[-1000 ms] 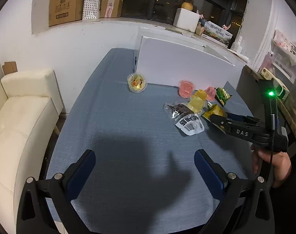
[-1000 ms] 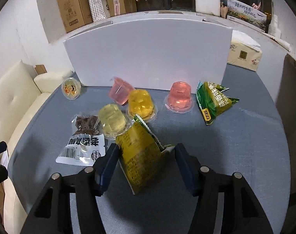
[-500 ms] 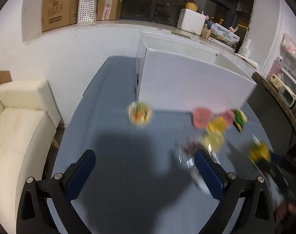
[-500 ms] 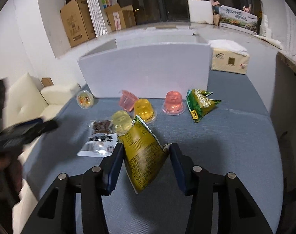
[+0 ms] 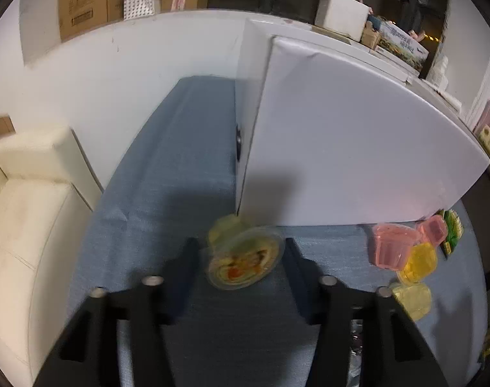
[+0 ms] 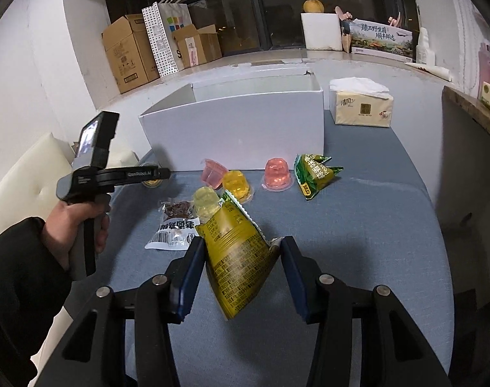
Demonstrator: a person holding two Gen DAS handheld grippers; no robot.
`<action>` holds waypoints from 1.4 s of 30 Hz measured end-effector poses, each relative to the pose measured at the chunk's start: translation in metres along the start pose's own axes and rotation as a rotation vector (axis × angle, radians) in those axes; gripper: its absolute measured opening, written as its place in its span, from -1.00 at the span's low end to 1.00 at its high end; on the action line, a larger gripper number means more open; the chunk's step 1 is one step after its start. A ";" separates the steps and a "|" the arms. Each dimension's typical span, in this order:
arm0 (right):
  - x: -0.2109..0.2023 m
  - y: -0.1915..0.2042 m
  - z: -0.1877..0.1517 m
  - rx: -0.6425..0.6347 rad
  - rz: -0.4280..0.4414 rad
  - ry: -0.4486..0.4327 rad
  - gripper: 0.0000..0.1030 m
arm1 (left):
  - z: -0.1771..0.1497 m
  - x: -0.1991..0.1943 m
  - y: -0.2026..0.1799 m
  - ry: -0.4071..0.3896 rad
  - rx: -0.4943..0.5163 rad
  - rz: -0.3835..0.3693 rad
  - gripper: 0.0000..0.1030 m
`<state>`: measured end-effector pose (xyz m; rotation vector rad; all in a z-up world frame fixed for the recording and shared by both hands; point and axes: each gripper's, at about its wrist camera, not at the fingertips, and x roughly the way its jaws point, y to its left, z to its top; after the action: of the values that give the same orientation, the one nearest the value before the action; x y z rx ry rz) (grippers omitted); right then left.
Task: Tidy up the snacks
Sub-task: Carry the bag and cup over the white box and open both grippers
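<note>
Left: left claw [image 5: 241, 258], jaws just narrowed, flanking fruit cup [image 5: 245, 262] on table [image 5: 167, 167] at white box [image 5: 341, 148] corner, contact unclear; right: right claw [image 6: 241, 264] pinching yellow-green snack bag [image 6: 238, 251] above table.

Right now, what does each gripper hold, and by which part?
Right gripper: yellow snack bag, by its sides. Left gripper, jaws closing, straddles the fruit cup; grip unclear.

Yellow-green snack bag [image 6: 237, 251], white box [image 6: 241, 129], blue tablecloth [image 6: 357, 225].

yellow snack bag [image 6: 237, 254]: tilted, lifted | fruit cup [image 5: 245, 259]: beside white box [image 5: 341, 148]
</note>
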<state>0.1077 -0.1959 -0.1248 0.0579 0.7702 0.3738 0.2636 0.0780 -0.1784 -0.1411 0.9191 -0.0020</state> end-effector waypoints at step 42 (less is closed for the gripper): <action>0.095 -0.030 0.206 0.049 0.043 -0.120 0.07 | 0.111 -0.078 -0.074 -0.203 0.176 -0.154 0.02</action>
<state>0.3215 -0.1734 -0.0459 0.1417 0.6605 0.3894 0.3089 0.0235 -0.0410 -0.0471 0.6996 -0.2078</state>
